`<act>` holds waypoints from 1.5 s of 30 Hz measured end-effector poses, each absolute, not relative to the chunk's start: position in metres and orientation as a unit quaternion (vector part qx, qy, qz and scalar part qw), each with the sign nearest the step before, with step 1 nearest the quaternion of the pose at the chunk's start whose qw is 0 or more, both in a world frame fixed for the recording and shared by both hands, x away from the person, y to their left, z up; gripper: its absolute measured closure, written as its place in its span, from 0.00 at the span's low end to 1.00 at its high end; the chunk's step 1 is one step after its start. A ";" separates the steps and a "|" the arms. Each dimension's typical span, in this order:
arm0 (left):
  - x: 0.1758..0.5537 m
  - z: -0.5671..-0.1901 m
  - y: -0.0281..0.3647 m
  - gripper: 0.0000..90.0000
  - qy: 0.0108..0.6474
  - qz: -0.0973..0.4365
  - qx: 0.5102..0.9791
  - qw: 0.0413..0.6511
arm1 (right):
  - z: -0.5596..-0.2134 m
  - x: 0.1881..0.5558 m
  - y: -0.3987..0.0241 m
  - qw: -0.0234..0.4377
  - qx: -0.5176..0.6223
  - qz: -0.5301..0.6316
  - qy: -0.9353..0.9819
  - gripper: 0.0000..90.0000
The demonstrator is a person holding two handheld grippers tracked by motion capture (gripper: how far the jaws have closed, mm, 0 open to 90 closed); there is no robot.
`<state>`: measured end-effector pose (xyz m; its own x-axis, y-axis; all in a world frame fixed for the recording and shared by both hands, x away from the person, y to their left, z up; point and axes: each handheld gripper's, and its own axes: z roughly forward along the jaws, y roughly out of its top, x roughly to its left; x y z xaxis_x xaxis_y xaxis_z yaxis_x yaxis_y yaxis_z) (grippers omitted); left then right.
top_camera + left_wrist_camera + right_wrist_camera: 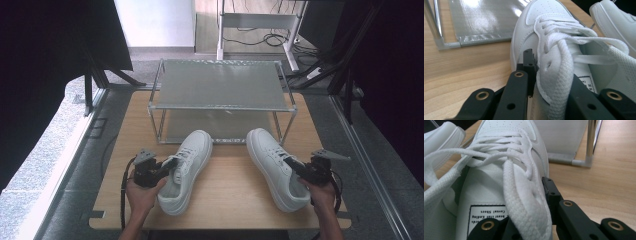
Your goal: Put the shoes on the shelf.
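Observation:
Two white lace-up sneakers lie side by side on the wooden table, toes toward the rack. My left gripper (169, 163) is shut on the outer side wall of the left sneaker (192, 150) near its laces. In the left gripper view, one jaw of my left gripper (549, 68) sits outside the left sneaker (544, 15) and the other inside its opening. My right gripper (294, 165) is shut on the outer side wall of the right sneaker (267, 150). In the right gripper view, my right gripper (526, 192) clamps the right sneaker (506, 130) by its eyelet flap.
A metal-framed two-shelf rack (220, 107) stands just beyond the sneakers' toes; its lower corner (446, 45) and a leg (590, 142) are close. Bare table (230, 200) lies between the shoes. Floor, cables and a desk frame sit behind the rack.

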<state>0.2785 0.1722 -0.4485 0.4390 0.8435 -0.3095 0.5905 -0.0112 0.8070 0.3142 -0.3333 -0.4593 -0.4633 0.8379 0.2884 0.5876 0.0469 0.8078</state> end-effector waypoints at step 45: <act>0.266 -0.422 0.201 0.93 0.484 0.067 0.619 0.616 | -0.442 0.307 -0.330 0.094 0.486 0.586 0.641 0.96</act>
